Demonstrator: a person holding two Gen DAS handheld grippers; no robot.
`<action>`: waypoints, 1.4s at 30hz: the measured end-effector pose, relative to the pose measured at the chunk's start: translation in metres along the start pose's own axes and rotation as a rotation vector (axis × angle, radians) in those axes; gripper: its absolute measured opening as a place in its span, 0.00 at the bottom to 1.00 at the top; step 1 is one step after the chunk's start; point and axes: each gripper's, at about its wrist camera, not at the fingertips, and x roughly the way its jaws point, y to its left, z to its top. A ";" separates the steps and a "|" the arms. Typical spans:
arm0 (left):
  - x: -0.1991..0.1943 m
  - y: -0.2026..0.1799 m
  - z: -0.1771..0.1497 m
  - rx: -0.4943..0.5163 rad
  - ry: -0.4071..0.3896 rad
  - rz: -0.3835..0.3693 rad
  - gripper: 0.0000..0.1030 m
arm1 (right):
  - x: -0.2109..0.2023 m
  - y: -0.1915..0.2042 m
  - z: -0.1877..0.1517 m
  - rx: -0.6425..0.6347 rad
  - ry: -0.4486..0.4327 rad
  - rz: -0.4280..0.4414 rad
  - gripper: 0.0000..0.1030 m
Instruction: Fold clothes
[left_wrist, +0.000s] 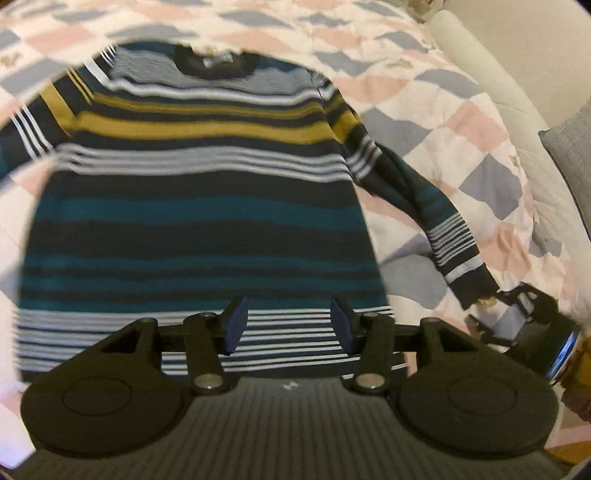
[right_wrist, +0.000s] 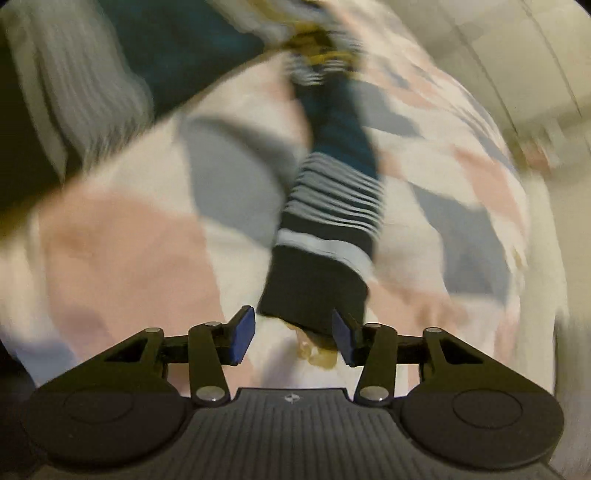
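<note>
A striped sweater (left_wrist: 199, 206) in navy, teal, mustard and white lies flat on the bed, collar far, hem near. My left gripper (left_wrist: 288, 325) is open and empty just above the middle of the hem. The sweater's right sleeve (left_wrist: 439, 225) stretches out to the right, its dark cuff (left_wrist: 471, 284) next to my right gripper (left_wrist: 517, 306). In the right wrist view, which is blurred, the right gripper (right_wrist: 293, 338) is open with the dark cuff (right_wrist: 314, 291) just in front of its blue pads (right_wrist: 243, 332), not clamped.
The sweater lies on a quilt (left_wrist: 461, 122) with pink, grey-blue and white patches. A grey cushion (left_wrist: 572, 155) and a pale padded edge (left_wrist: 491, 62) are at the right. The sweater's left sleeve (left_wrist: 33, 122) runs off to the left.
</note>
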 end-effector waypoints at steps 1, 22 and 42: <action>0.009 -0.008 -0.002 -0.010 0.010 0.000 0.42 | 0.009 0.005 -0.004 -0.080 -0.014 0.005 0.42; 0.044 -0.104 0.058 0.013 0.029 0.034 0.43 | -0.012 -0.287 -0.087 1.093 -0.381 0.493 0.00; 0.036 -0.104 0.078 0.022 0.026 0.034 0.44 | 0.090 -0.280 -0.162 1.582 -0.066 0.548 0.49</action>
